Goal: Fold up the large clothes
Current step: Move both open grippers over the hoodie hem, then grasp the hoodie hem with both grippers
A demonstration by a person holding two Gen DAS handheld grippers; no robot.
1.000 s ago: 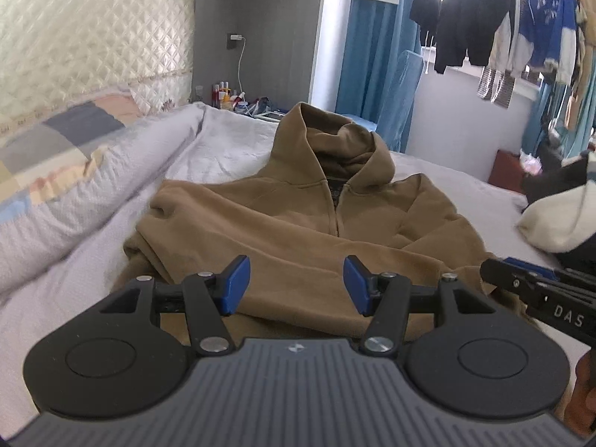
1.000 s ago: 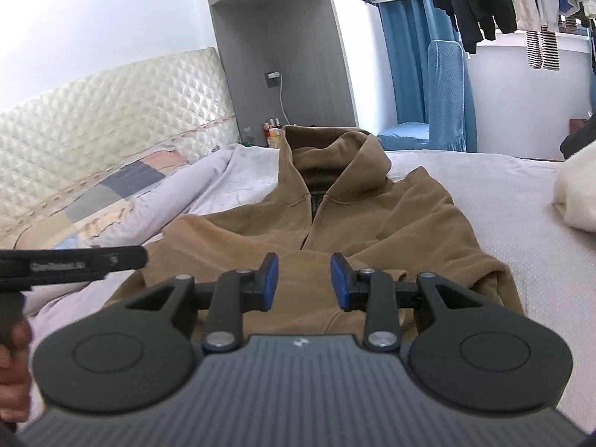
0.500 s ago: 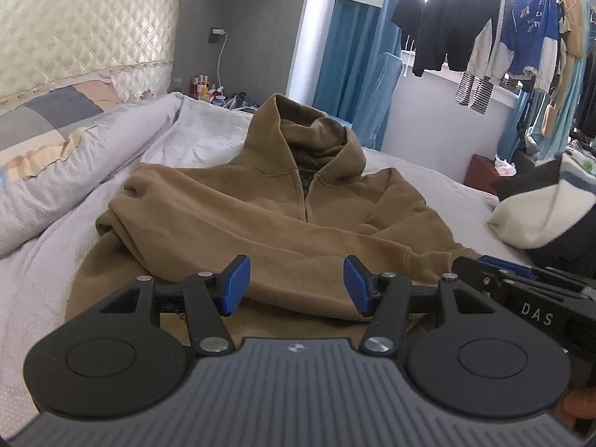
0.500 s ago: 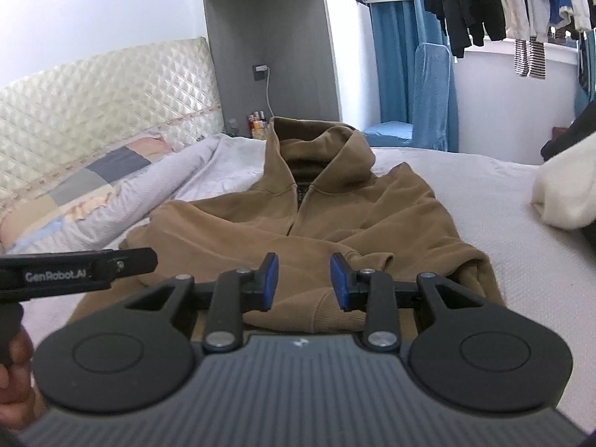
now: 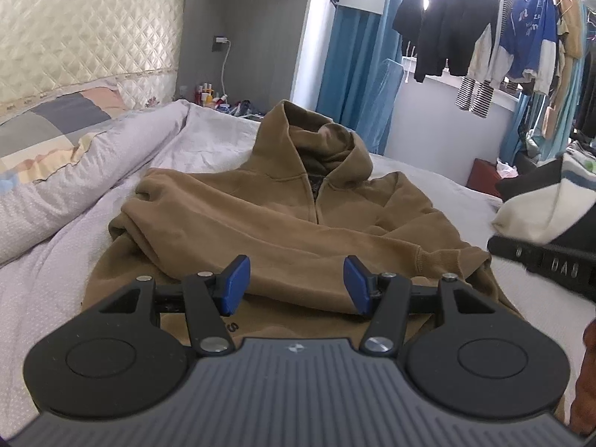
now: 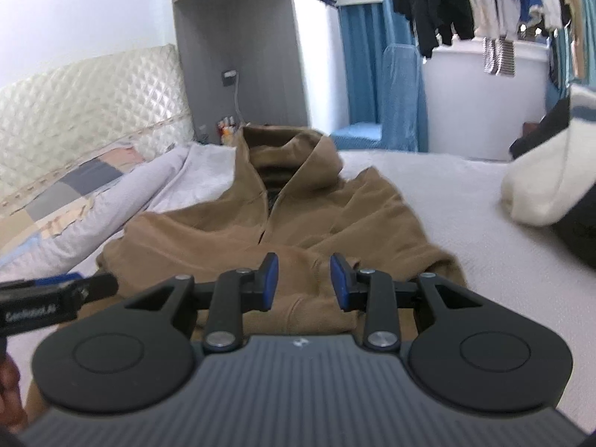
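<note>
One brown hoodie (image 5: 283,219) lies flat mid-bed (image 5: 439,190), hood toward the far edge, both sleeves folded across its chest. Left tongs (image 5: 296,285) and right tongs (image 6: 300,281) hover over its hem, blue pads apart, gripping nothing.

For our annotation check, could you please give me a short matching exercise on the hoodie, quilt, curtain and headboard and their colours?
Things:
1. hoodie
2. quilt
3. curtain
4. headboard

Colours:
A. blue
B. cream
C. brown
D. pale lilac

Pairs: 1-C, 2-D, 3-A, 4-B
</note>
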